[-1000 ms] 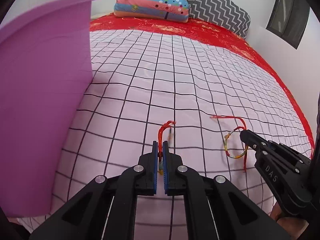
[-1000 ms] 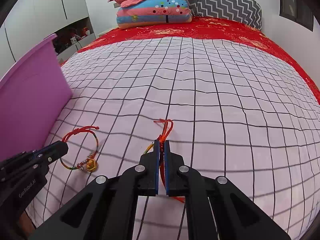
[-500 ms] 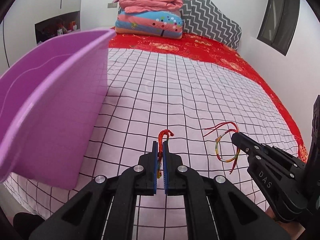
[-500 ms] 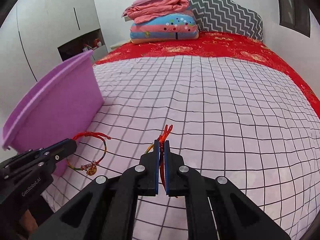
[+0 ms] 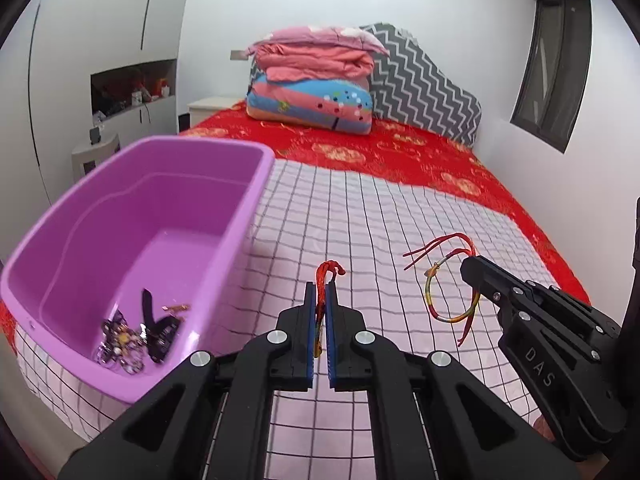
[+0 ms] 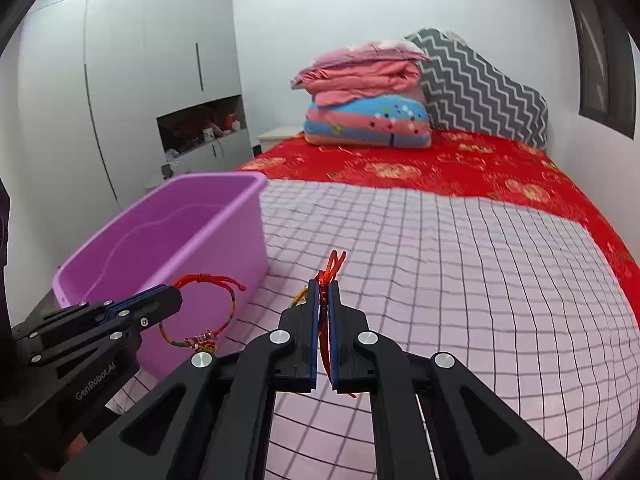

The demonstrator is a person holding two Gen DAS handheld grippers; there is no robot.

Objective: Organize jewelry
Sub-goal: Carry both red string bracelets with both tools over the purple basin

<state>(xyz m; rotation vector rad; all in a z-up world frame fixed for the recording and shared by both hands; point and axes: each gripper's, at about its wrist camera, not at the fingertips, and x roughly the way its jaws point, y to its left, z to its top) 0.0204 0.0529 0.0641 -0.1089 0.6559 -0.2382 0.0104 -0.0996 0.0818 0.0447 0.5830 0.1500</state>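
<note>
We are mid-carry over the checked bedspread (image 5: 360, 216), both bracelets lifted clear of it. The purple tub (image 5: 256, 184) sits at ten o'clock in the left wrist view, earlier jewelry (image 5: 136, 332) heaped in its near corner. Our left gripper (image 5: 319, 284) is clamped on a red cord bracelet with charm (image 6: 200, 312); our right gripper (image 6: 324, 284) pinches the multicolour cord bracelet (image 5: 448, 300). Next, we judge, each swings over the rim toward ten o'clock, then the jaws part.
</note>
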